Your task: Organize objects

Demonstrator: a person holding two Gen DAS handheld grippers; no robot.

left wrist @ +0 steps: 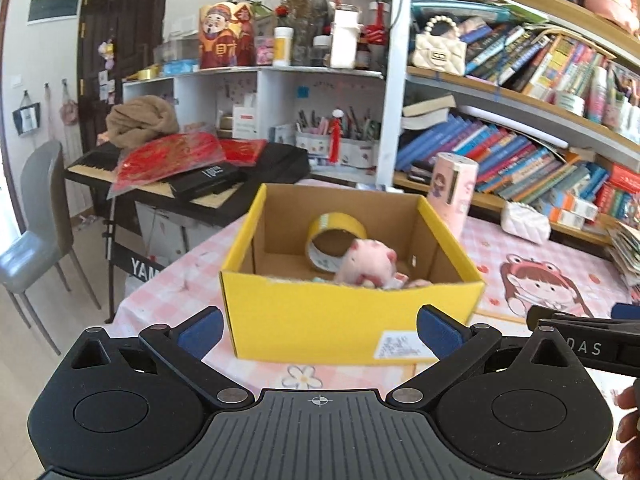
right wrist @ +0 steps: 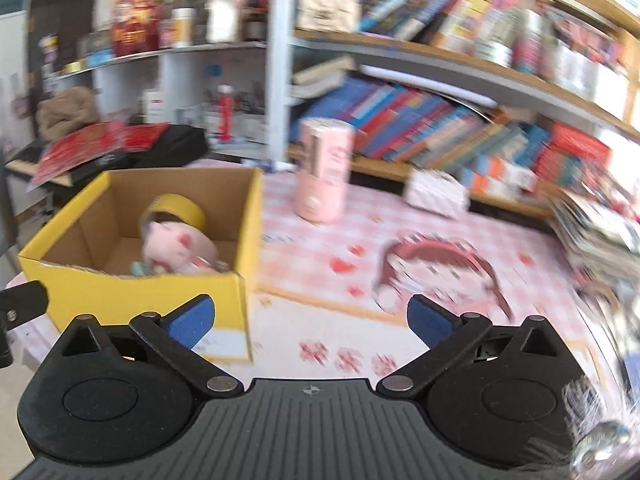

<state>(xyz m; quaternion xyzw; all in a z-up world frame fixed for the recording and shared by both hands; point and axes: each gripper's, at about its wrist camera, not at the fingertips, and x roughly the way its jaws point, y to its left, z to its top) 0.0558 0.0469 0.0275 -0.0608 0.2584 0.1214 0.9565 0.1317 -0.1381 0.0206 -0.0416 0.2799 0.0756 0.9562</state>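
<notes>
A yellow cardboard box (left wrist: 348, 320) stands on the pink checked tablecloth (left wrist: 540, 252). Inside it a pink plush toy (left wrist: 370, 266) leans against a roll of yellow tape (left wrist: 334, 236). My left gripper (left wrist: 320, 330) is open in front of the box's near wall, with nothing between its blue pads. In the right wrist view the same box (right wrist: 160, 300) sits at the left with the plush toy (right wrist: 176, 250) and the tape roll (right wrist: 176, 208) in it. My right gripper (right wrist: 310, 320) is open over the cloth, just right of the box, and holds nothing.
A pink cylinder (right wrist: 324, 168) stands upright beyond the box, with a white quilted pouch (right wrist: 436, 194) to its right. Bookshelves (left wrist: 520, 140) line the far side. A keyboard (left wrist: 192, 176) with red packets and a grey chair (left wrist: 36, 232) stand left of the table.
</notes>
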